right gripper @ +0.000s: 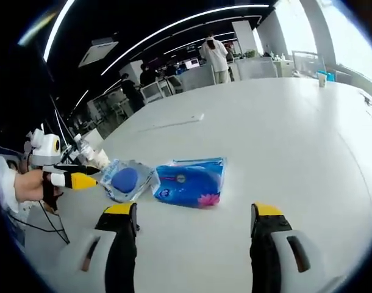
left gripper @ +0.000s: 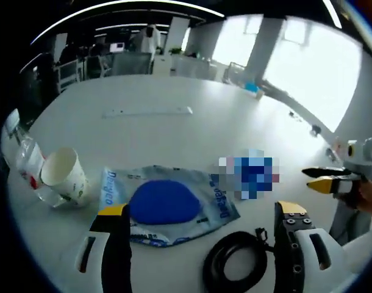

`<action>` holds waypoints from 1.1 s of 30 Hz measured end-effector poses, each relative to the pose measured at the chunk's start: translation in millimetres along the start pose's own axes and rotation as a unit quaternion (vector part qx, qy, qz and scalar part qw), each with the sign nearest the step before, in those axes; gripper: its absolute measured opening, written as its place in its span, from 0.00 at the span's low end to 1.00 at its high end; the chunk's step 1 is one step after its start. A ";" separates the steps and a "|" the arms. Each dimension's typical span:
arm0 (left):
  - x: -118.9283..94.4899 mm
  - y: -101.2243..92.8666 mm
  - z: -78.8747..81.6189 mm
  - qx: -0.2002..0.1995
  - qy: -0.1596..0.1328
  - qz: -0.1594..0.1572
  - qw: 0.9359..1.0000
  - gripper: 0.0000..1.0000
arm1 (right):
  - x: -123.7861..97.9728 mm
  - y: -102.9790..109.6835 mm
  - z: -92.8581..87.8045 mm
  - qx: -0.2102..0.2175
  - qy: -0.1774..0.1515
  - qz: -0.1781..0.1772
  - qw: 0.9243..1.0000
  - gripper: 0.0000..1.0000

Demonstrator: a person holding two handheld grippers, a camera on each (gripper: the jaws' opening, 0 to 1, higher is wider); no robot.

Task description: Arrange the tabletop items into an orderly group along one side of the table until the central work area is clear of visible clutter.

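We hold both grippers low over a wide white desk [left gripper: 174,131], and nothing is gripped by either. In the left gripper view, our left gripper [left gripper: 201,220] has its fingers spread wide apart and empty; between them, on the desk just ahead, lies a clear plastic pouch [left gripper: 168,204] with a blue oval pad inside, and just beside it, toward the right finger, a coiled black cable [left gripper: 235,259]. To the left of the pouch a white paper cup [left gripper: 64,176] lies tipped on its side, touching a clear plastic bottle [left gripper: 27,162] that lies beside it near the desk's edge. Farther off on the desk sits a long white strip [left gripper: 147,112]. Our right gripper [left gripper: 332,180] comes in from the right of this view. In the right gripper view, the right gripper [right gripper: 195,217] also has its fingers wide open with bare desk between them. Ahead of them lies a blue tissue pack [right gripper: 191,182], touching or nearly touching the pouch on its left. People [right gripper: 215,55] stand in the office beyond the desk.
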State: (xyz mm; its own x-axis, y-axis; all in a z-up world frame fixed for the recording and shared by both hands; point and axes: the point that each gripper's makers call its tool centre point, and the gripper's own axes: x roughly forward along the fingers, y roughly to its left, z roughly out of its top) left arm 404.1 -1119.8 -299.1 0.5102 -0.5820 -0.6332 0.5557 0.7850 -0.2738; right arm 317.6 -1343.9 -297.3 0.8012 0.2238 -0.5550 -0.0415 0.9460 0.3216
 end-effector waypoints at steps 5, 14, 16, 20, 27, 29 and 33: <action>-9.2 11.7 -0.2 0.001 -0.001 0.003 1.000 0.94 | -1.4 0.9 -1.8 0.006 0.000 -0.011 1.000 0.75; -18.4 22.5 -4.4 -0.007 -0.005 0.007 1.000 0.94 | 3.3 13.7 -1.9 -0.004 0.005 -0.004 1.000 0.73; -20.4 23.8 -6.8 -0.007 -0.006 0.007 1.000 0.94 | 6.6 18.9 -2.4 -0.008 0.007 0.002 1.000 0.73; -23.7 31.2 -11.9 -0.014 -0.003 0.010 1.000 0.93 | 12.1 28.4 -3.0 -0.012 0.012 0.010 1.000 0.73; -27.2 45.2 -12.3 -0.023 -0.002 0.018 1.000 0.92 | 18.8 34.0 -2.4 -0.018 0.019 0.014 1.000 0.72; -27.2 47.8 -10.7 -0.024 -0.005 0.018 1.000 0.92 | 20.2 35.1 -2.2 -0.022 0.023 0.014 0.999 0.71; -26.6 53.6 -10.6 -0.029 -0.006 0.021 0.999 0.91 | 24.0 36.8 -0.6 -0.024 0.025 0.015 0.999 0.70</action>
State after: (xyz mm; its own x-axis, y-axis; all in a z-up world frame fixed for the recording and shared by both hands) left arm 413.4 -1060.0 -304.6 0.5402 -0.5514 -0.6358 0.4953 0.8191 -0.2896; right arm 334.9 -1303.5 -299.2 0.7677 0.2629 -0.5843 -0.0951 0.9486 0.3018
